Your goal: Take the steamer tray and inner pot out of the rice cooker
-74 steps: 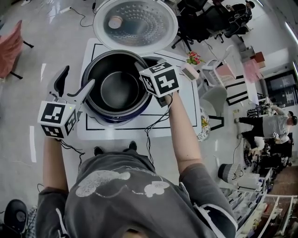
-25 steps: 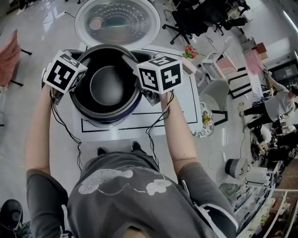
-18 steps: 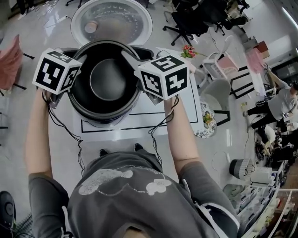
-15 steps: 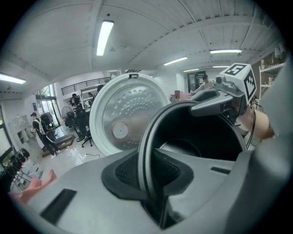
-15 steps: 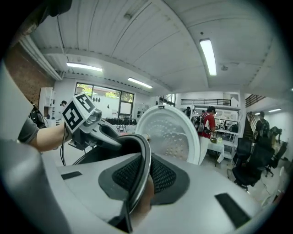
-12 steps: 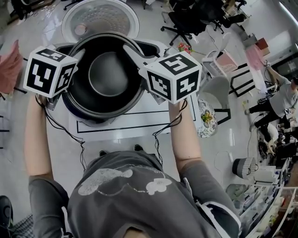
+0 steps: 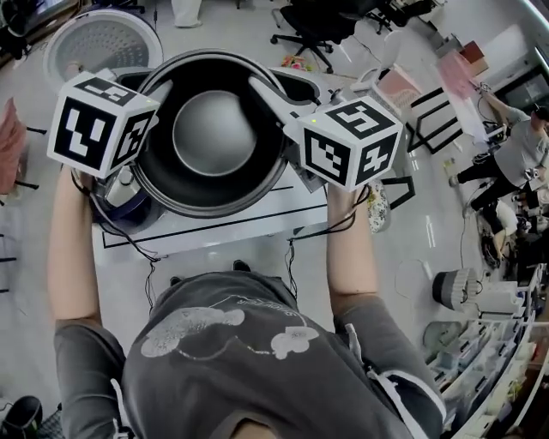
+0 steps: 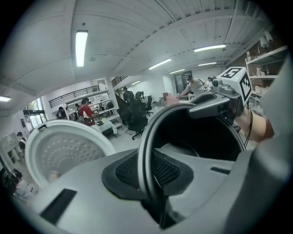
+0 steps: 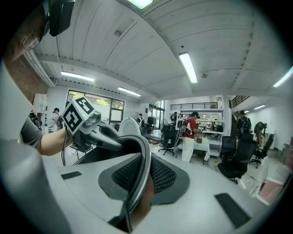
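Observation:
The black inner pot hangs in the air above the table, held level by its rim from both sides. My left gripper is shut on the left rim, and the rim runs between its pads in the left gripper view. On the opposite side my right gripper is shut on the right rim. Part of the rice cooker body shows below the pot at lower left. Its open lid stands behind. I see no steamer tray.
The white table carries a black outline under the cooker. Cables hang from both grippers. Office chairs and a white rack stand on the floor to the right. People work at benches far off in the room.
Both grippers have risen with the inner pot, which has come up out of the cooker toward the head camera and drifted right. The cooker body now shows beneath it.

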Demonstrator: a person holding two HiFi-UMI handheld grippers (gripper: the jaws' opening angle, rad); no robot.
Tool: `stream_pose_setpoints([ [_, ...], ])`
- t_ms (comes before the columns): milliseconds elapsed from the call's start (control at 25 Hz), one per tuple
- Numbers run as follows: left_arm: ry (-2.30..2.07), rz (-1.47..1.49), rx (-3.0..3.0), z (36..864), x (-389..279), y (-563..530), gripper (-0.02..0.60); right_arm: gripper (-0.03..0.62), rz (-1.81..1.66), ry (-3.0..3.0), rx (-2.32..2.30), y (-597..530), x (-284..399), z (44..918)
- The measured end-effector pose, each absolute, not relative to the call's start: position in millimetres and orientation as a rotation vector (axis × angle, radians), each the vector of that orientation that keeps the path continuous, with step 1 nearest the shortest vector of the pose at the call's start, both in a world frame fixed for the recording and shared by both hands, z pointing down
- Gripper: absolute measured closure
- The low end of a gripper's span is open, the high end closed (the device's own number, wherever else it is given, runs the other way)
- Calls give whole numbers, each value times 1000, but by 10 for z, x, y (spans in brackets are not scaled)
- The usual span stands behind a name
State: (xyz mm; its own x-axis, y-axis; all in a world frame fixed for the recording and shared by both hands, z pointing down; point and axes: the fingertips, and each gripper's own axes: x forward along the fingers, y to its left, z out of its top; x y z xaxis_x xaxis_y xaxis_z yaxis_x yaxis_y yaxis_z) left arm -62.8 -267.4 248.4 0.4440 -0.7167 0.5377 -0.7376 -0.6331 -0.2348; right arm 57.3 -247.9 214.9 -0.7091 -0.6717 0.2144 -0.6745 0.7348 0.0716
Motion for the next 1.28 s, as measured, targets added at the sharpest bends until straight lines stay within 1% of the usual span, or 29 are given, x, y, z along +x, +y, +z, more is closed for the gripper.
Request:
stream_pose_setpoints([
  [160, -1214, 1004, 2635, 2789, 47, -2743, 518, 517, 95, -2666, 1111, -2516, 1238, 2433],
  [360, -1088, 1054, 2587, 3332, 734, -2777, 520, 517, 210, -2610, 1130, -2534, 1916, 2938],
  [640, -935, 1126, 2496, 4072, 1410, -2746, 520, 517, 403, -2548, 1111, -2523, 2566, 3709],
  [760, -898, 1164, 2440, 4397, 1577, -2751, 520, 517, 479, -2531, 1090, -2548, 2736, 4048],
  [960, -868, 1210, 2339, 4846, 1670, -2729, 520, 517, 585, -2513, 1039, -2571, 2846, 4512],
  [1280, -899, 1236, 2268, 5151, 1687, -2796, 520, 516, 604, -2517, 969, -2701, 2879, 4854],
])
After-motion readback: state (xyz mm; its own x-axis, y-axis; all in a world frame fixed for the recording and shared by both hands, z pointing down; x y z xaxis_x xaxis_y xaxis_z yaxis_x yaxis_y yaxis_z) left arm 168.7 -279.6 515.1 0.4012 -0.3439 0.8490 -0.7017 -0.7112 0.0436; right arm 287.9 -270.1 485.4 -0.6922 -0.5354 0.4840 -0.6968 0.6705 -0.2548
